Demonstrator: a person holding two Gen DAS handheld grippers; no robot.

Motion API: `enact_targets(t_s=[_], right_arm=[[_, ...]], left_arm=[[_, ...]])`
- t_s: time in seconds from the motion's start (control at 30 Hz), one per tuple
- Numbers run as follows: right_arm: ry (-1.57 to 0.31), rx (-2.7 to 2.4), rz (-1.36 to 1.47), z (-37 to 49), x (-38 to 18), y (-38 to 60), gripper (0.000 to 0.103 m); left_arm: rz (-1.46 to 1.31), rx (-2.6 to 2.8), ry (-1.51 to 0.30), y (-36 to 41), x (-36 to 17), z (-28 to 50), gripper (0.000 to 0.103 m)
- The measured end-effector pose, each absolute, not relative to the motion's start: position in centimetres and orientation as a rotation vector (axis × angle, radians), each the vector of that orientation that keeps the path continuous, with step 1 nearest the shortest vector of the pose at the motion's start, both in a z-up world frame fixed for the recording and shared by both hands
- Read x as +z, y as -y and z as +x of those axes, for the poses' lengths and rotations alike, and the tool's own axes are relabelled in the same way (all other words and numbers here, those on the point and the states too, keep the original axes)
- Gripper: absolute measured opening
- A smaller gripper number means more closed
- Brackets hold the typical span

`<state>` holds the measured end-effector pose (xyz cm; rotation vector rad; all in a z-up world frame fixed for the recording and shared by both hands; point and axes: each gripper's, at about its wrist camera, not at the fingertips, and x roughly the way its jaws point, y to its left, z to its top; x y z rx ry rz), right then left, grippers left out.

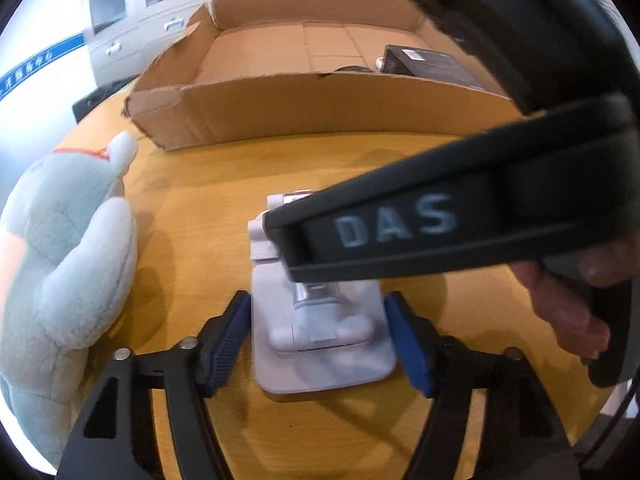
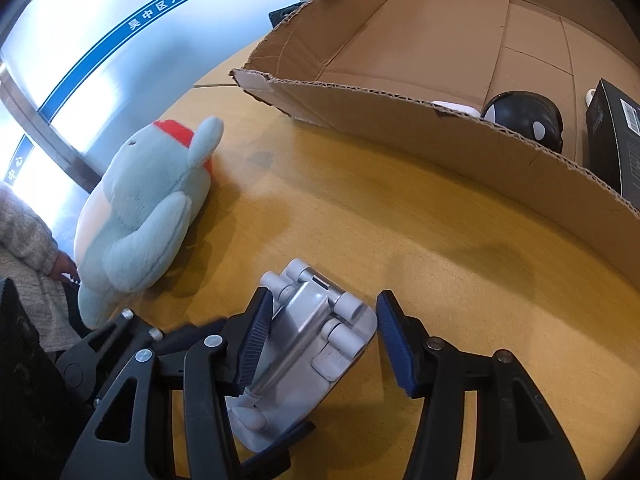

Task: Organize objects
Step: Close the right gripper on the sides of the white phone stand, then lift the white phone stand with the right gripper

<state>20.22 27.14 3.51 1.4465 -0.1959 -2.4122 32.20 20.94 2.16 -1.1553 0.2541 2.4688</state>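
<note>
Folded grey phone stand (image 1: 320, 336) flat on table (image 1: 200, 200), clamped by left gripper (image 1: 320, 344), right gripper (image 2: 316, 344) straddling it without full contact, likely for cardboard box (image 1: 320, 108).

Two claw-mounted fisheyes, steeply downward, close over the shared phone stand (image 1: 320, 332) and table (image 1: 200, 200).

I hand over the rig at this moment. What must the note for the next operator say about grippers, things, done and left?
Left gripper: pads closed on the base of the stand, which lies flat on the table.
Right gripper: open around the stand's hinge end; one pad touches it, the other shows a gap.
Plush: on the table, left of the stand.
Done: black toy and carton are in the box.
Left: probably stand and plush into the box.
</note>
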Motion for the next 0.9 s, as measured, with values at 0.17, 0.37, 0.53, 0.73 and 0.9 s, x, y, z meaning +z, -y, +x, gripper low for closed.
enact_targets(t_s=[0.17, 0.37, 0.53, 0.73, 0.9], right_arm=[[0.166, -2.406, 1.441, 20.3, 3.6, -27.1, 0.054], [0.130, -2.419, 1.425, 20.6, 3.7, -26.9, 0.053], [0.124, -2.414, 1.415, 20.2, 3.5, -26.8, 0.052], [0.003, -2.378, 1.403, 19.7, 3.4, -25.8, 0.053], [0.012, -2.383, 1.381, 19.7, 3.3, -25.9, 0.051]], left_arm=[[-1.157, 2.459, -0.238, -20.4, 2.1, 32.4, 0.067], [-1.144, 2.471, -0.249, -22.3, 2.3, 32.8, 0.068], [-1.144, 2.487, -0.253, -22.1, 2.2, 33.1, 0.075], [-1.142, 2.465, -0.240, -22.1, 2.4, 33.4, 0.068], [-1.142, 2.480, -0.243, -22.1, 2.5, 33.2, 0.071]])
